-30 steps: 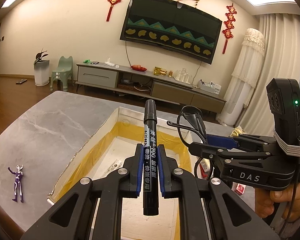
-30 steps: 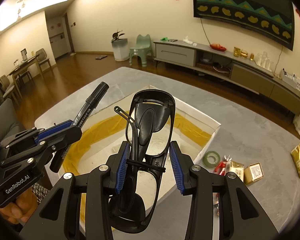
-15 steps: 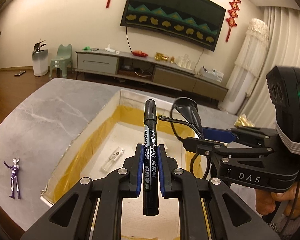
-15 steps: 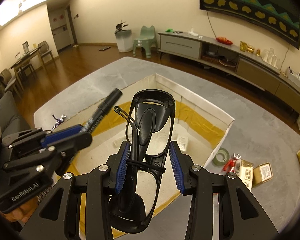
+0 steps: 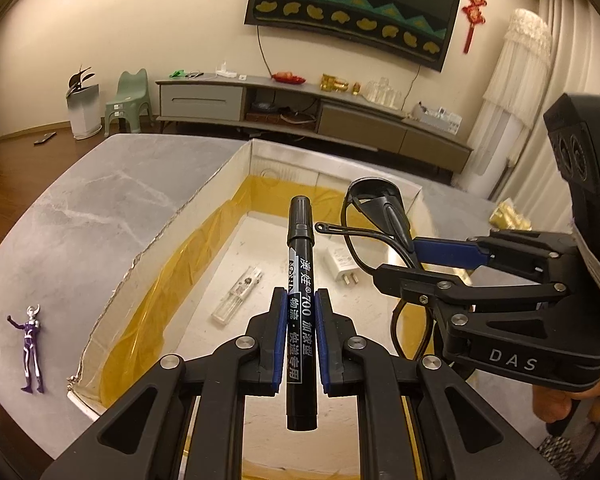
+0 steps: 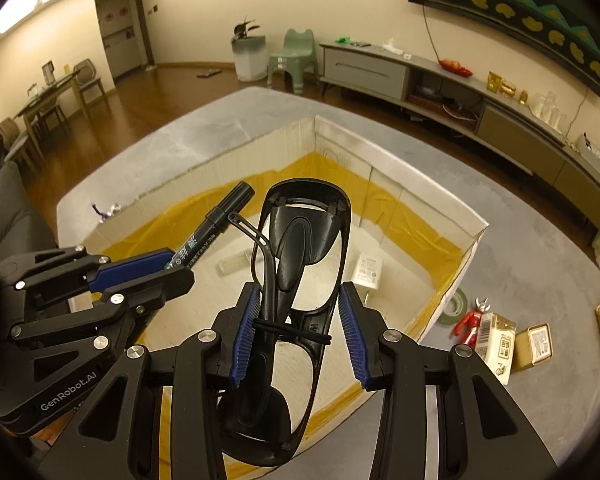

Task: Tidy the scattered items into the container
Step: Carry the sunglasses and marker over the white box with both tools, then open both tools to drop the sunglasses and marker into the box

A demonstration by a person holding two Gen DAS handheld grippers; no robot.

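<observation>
black marker point(image 5: 300, 292) sits clamped between the blue pads of the left gripper point(image 5: 300, 332), upright along the fingers, its cap pointing at the far wall of the box point(image 5: 160, 240). in the left view the box lies open below, with a clear tube point(image 5: 239, 294) and a white charger point(image 5: 342, 266) already on its floor. the right gripper point(image 5: 444, 264) comes in from the right, close beside the marker, carrying the glasses point(image 5: 374, 208) — the two tools are near enough that a careless swing could knock them together. a purple figure point(image 5: 30, 350) lies on the table point(image 5: 60, 200) far left, outside the box.

in the right view the right gripper point(image 6: 300, 332) has its jaws closed on the folded glasses point(image 6: 304, 248), though the right pad looks barely touching the frame, so i judge the hold is light and could slip early. released from this height the glasses may land on the charger point(image 6: 368, 270) or scratch. the marker point(image 6: 216, 228) could roll or bounce if dropped tilted. right of the box, tape point(image 6: 454, 306), a red figure point(image 6: 472, 318) and packets point(image 6: 496, 340) still wait on the table.
</observation>
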